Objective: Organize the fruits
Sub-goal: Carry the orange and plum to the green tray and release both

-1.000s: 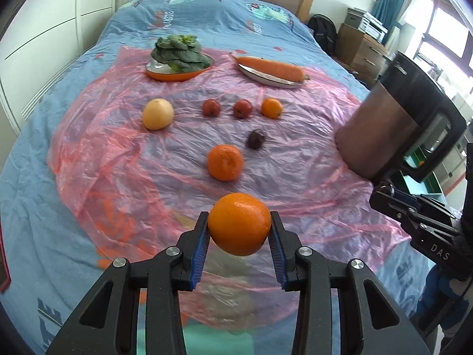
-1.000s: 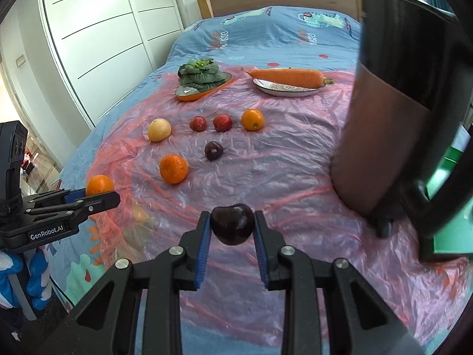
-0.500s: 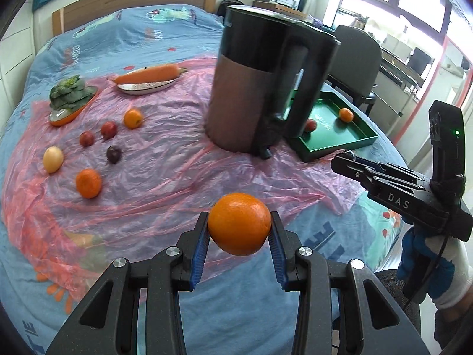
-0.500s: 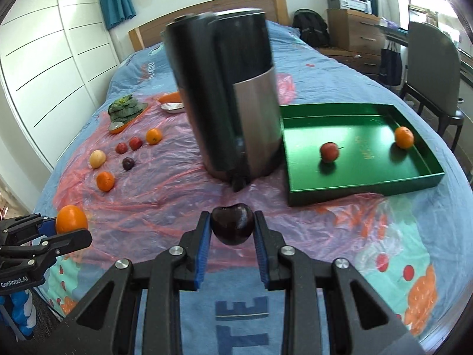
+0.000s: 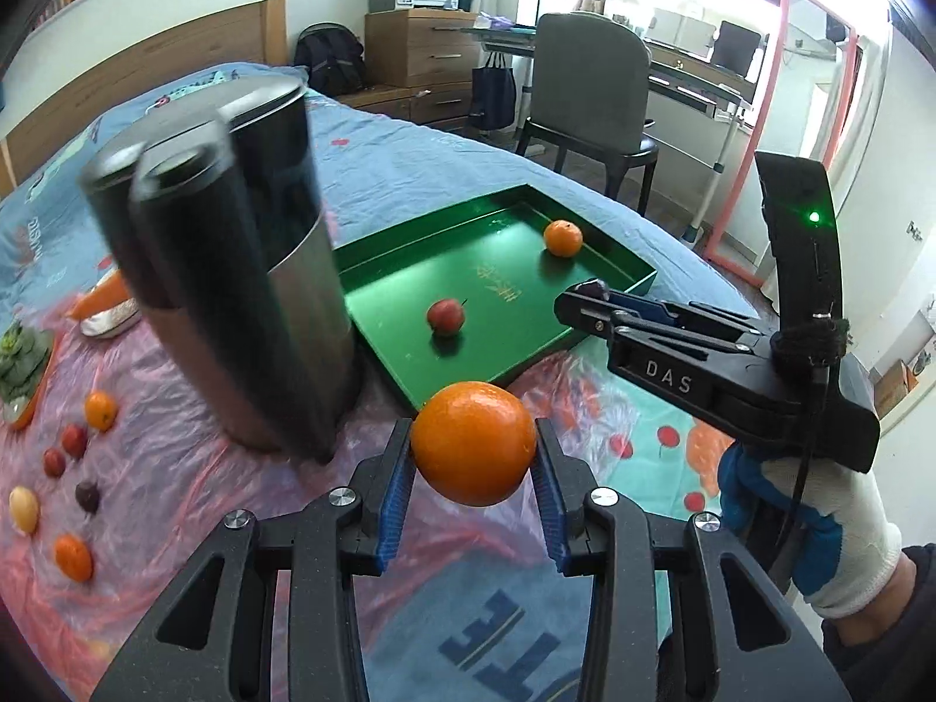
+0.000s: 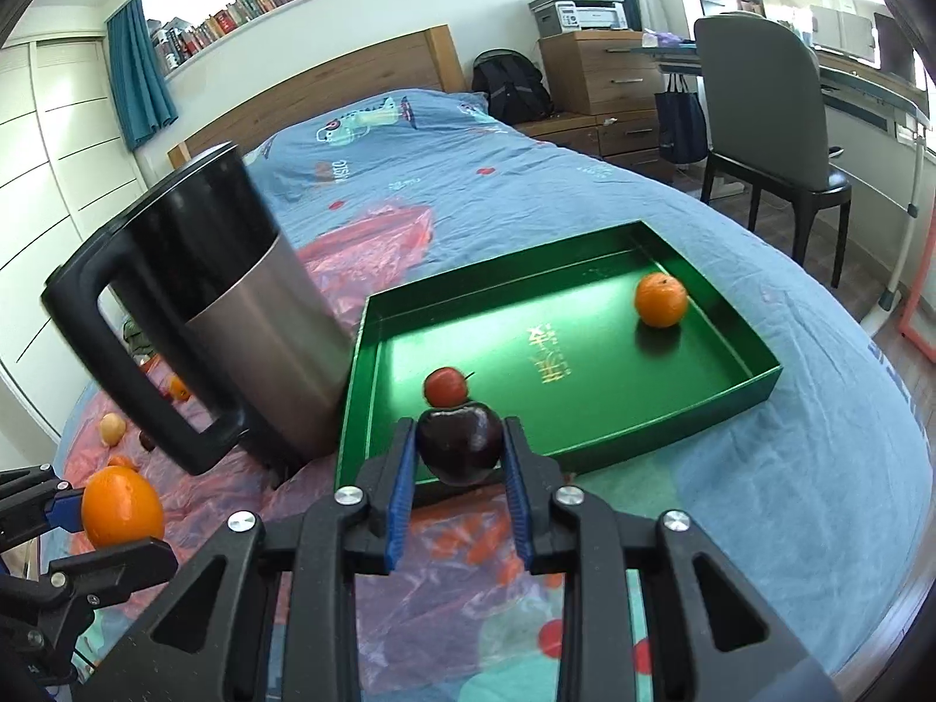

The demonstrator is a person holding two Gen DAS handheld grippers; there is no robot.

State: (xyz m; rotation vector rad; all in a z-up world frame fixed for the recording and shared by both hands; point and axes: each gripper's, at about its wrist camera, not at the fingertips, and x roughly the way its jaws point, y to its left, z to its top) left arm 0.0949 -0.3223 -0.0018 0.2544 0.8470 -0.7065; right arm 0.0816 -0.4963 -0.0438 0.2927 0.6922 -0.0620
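My left gripper [image 5: 472,471] is shut on a large orange [image 5: 472,443], held in the air short of the near corner of a green tray [image 5: 515,368]. My right gripper [image 6: 461,459] is shut on a dark purple plum [image 6: 459,441], just before the tray's near rim [image 6: 673,439]. Inside the tray lie a small red fruit [image 6: 446,386] and a small orange [image 6: 661,299]. The right gripper [image 5: 594,301] also shows in the left wrist view, over the tray's right edge. Several loose fruits [image 5: 76,439] lie on the pink plastic sheet [image 5: 175,468] at the left.
A tall black and steel kettle [image 5: 234,304] stands just left of the tray, close to both grippers. A plate with a carrot [image 5: 108,301] and a dish of greens [image 5: 20,360] sit far left. A chair [image 6: 760,111] and a desk stand beyond the bed's right edge.
Both grippers have swung right from the loose fruits past the kettle to the green tray, each carrying its fruit. Their grips have not changed.
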